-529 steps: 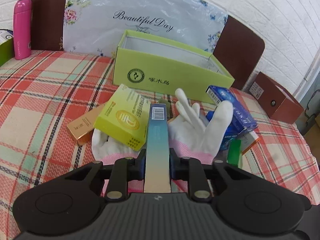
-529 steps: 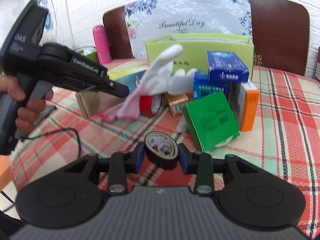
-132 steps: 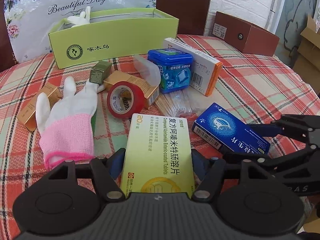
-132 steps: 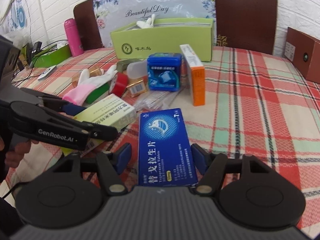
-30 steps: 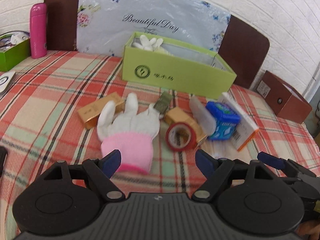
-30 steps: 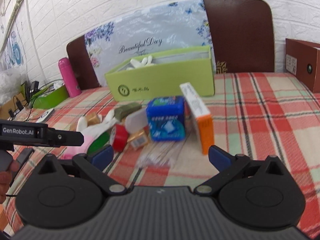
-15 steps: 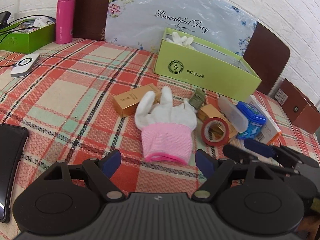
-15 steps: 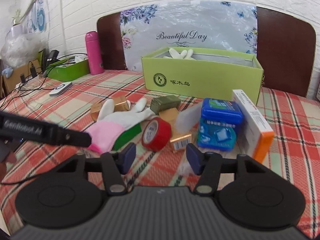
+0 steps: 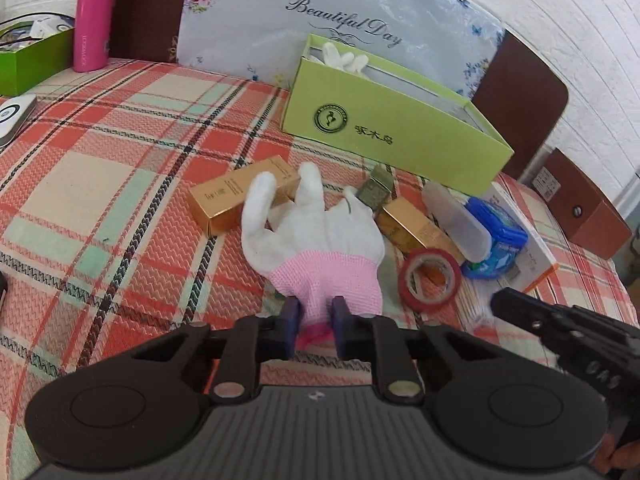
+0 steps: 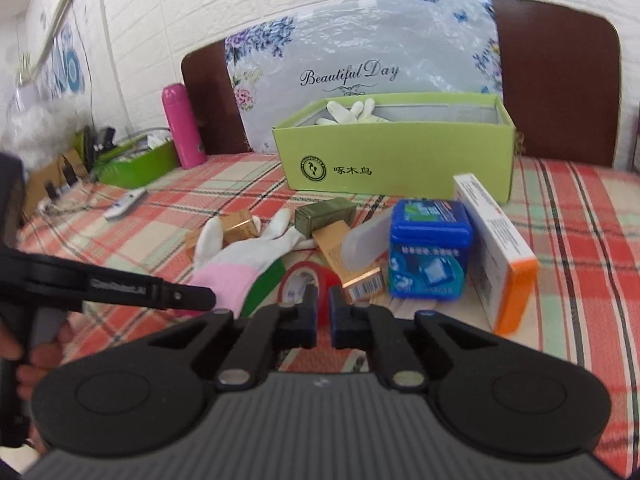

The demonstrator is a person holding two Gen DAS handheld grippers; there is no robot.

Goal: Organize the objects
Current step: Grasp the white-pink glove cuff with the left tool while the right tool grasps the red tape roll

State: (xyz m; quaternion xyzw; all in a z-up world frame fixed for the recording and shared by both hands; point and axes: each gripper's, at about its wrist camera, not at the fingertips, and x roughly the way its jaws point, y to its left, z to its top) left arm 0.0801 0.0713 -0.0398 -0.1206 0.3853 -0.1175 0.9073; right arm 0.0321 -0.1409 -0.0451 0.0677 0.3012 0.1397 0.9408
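Pinching the pink cuff of the white glove [image 9: 316, 248], your left hand-held gripper [image 9: 316, 322] has just closed its jaws on it. The glove lies flat near the middle of the desk [image 9: 100, 184], its fingers over a gold box [image 9: 236, 196]. Your right hand-held gripper [image 10: 323, 314] has just closed too, and its jaws look nearly together on the rim of the red tape roll [image 10: 304, 280] (I cannot be sure the pads really press it). The roll stands just beside the glove.

So the step, I think, is picking up these two things. Next you likely need to lift them and carry them to the green box [image 9: 384, 128] at the far side of the desk, where another white glove [image 10: 352, 114] already pokes out. Lift gently, because the glove is floppy and may drag the gold box.

A second ago both grippers were wide open and empty, and the glove and roll lay a little way ahead. Now each gripper sits right at its thing.
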